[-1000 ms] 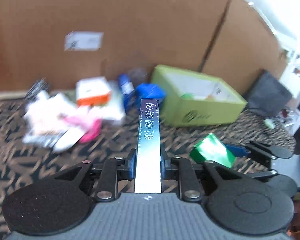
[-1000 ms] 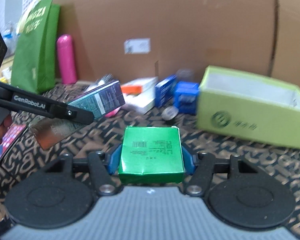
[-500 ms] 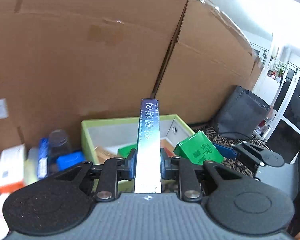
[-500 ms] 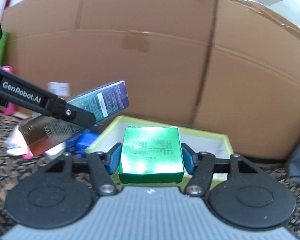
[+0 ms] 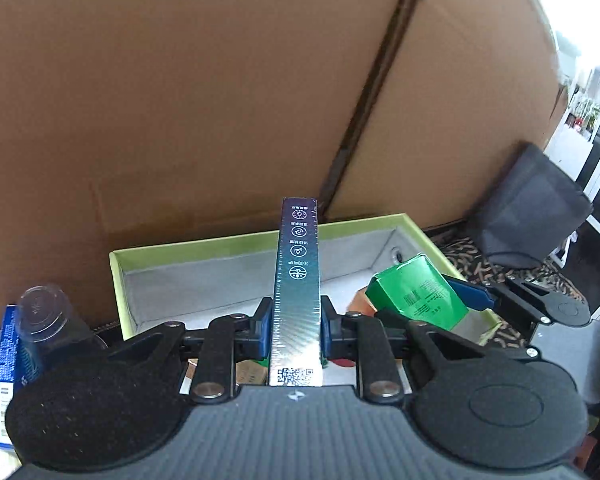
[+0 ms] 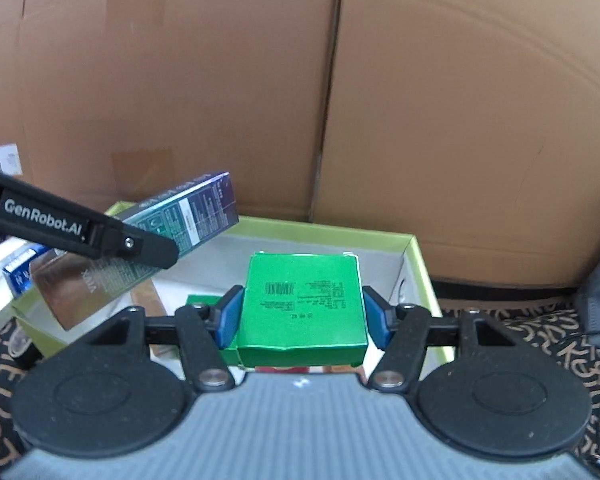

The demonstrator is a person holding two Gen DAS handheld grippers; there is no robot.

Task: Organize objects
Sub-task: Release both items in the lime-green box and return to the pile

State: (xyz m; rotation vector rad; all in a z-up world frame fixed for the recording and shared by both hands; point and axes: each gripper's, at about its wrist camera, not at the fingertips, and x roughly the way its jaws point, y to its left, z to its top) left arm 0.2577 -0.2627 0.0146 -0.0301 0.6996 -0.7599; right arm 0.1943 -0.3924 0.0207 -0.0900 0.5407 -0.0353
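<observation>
My left claw (image 5: pixel 296 330) is clenched on a long dark carton (image 5: pixel 297 280), held above the lime-green box (image 5: pixel 220 242). My right claw (image 6: pixel 302 316) grips a green packet (image 6: pixel 302 306) over the same box's right half.

Glossy green carton (image 6: pixel 302 304), matt cardboard wall (image 6: pixel 220 100)

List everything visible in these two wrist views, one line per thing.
Lime-green storage box: 1, lime outside, grey inside, below both claws.
Long teal carton: 1, dark teal, in left claw.
Green carton: 1, green, in right claw.
Cardboard wall: brown, behind the box.
Clear plastic cup: 1, left of the box.
Blue carton: 1, far left.
Dark bag: 1, grey, right.
Patterned cloth: black-tan, underneath.
Left claw: shut.
Right claw: shut.
</observation>
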